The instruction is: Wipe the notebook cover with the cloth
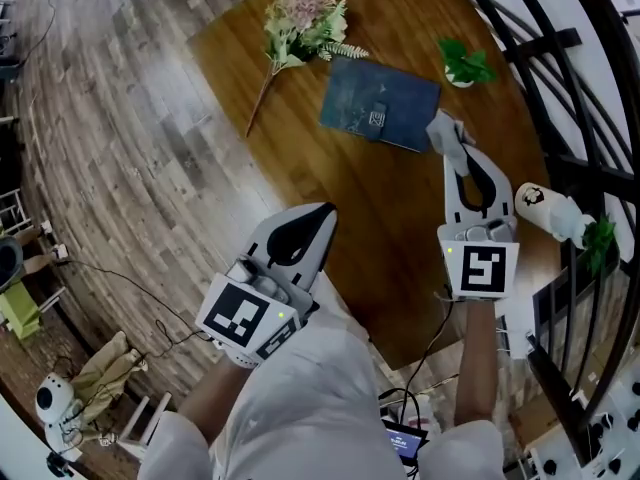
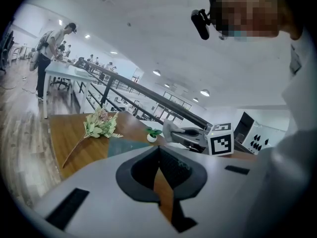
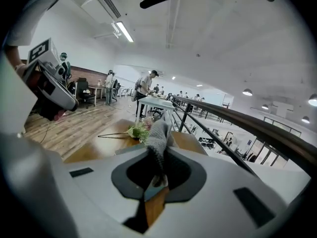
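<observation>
1. The notebook [image 1: 380, 105], dark blue with a small clasp, lay closed and flat on the far part of the tabletop [image 1: 330, 208]. It was between a bunch of flowers [image 1: 300, 23] on its left and a small potted plant [image 1: 462, 63] on its right.
2. The grey cloth [image 1: 443, 126] was at the right near corner of the notebook. The right claw [image 1: 452, 143] was clenched on it, and in the right gripper view the cloth stood up between the two jaws.
3. The left claw [image 1: 322, 211] was pressed together with nothing in it. It hung over the near edge of the tabletop, well apart from the notebook.
4. I judged that the step in hand was bringing the cloth to the cover, and that the wiping itself was at most just beginning.
5. The next move, as I see it, called for laying the cloth flat on the cover and drawing it across toward the flowers with light pressure. The notebook lay loose, so it could slide under the cloth.
6. It was hard to tell whether the cloth touched the cover or only hovered above it, because the cloth hid that corner.
7. In both gripper views the claw bodies covered most of the notebook. The mark on the clasp was too small to make out.
</observation>
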Demonstrator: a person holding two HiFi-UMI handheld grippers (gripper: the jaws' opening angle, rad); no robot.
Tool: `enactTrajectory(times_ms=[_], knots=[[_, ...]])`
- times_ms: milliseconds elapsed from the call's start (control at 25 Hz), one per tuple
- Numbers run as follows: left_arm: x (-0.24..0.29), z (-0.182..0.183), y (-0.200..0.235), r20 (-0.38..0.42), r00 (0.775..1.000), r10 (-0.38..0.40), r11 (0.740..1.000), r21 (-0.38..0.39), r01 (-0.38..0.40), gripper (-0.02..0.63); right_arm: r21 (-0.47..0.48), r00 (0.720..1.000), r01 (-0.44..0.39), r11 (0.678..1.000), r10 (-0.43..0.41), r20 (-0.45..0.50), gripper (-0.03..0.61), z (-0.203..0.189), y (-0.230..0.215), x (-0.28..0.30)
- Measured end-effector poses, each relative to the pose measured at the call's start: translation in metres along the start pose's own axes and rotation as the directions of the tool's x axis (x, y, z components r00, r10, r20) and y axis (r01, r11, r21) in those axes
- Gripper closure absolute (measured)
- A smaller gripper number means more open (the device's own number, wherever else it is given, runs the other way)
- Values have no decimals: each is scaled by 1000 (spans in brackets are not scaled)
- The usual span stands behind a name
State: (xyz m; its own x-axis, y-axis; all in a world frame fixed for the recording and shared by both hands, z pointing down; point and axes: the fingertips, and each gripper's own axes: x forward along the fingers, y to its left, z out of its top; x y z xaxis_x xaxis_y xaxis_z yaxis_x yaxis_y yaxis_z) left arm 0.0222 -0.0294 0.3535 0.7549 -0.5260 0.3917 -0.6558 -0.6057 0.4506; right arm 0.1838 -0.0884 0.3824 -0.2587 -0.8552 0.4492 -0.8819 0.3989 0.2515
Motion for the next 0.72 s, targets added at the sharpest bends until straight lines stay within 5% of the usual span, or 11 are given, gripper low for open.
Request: enactTrajectory(times_ms=[720], knots=[[35, -35, 18, -48, 999, -8, 999, -45, 6, 595, -219, 995, -10, 976, -11, -96, 543, -70, -28, 108]])
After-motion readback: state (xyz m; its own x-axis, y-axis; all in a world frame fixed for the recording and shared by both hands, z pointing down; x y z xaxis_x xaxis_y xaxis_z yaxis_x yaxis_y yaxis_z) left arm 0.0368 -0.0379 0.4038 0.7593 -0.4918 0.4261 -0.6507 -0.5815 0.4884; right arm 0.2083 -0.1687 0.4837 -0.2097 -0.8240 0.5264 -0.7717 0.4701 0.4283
